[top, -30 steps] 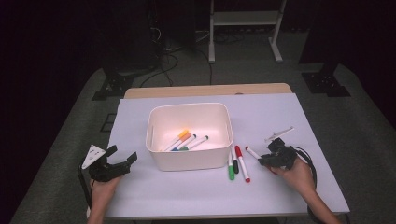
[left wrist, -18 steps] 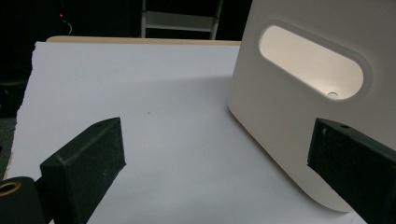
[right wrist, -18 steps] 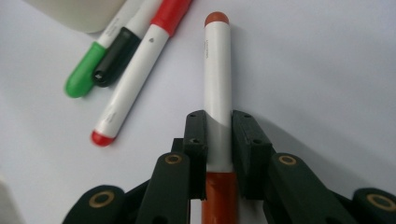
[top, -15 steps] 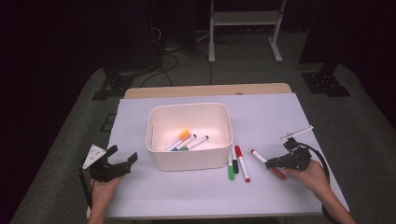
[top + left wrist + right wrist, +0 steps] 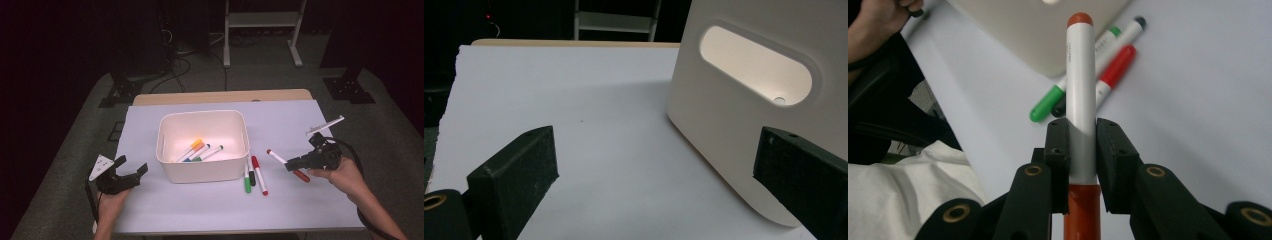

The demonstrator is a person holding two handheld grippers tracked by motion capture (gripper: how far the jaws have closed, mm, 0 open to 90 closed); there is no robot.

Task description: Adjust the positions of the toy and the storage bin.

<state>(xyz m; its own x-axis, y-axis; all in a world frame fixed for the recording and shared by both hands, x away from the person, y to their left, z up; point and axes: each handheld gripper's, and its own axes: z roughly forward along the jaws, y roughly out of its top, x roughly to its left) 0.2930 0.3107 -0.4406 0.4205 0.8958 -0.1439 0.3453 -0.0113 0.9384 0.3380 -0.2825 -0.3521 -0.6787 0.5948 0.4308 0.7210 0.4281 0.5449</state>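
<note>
Marker pinched above the table, bin close by

Red-capped marker [image 5: 287,165] sits between the pads of the right gripper [image 5: 295,165], which are pressed onto its white barrel; in the right gripper view the barrel [image 5: 1081,90] runs straight up between the two black jaws, the red cap below them. It hangs over the right part of the table, right of the bin and apart from it.

Three more markers lie together on the white tabletop [image 5: 300,210] just off the bin's near right corner: a green-capped marker [image 5: 247,180], a black-capped marker [image 5: 251,175] and a red marker [image 5: 259,175].

The white plastic bin [image 5: 202,172] stands mid-table and holds several markers [image 5: 197,151], among them an orange-capped one, leaning toward its near left side. Its handle cutout [image 5: 756,67] faces the left gripper [image 5: 131,169], whose jaws are spread wide with nothing between them, near the table's near left edge.

Beyond the far edge lie grey carpet, cables and a metal stand [image 5: 260,30] in a dark room.
</note>
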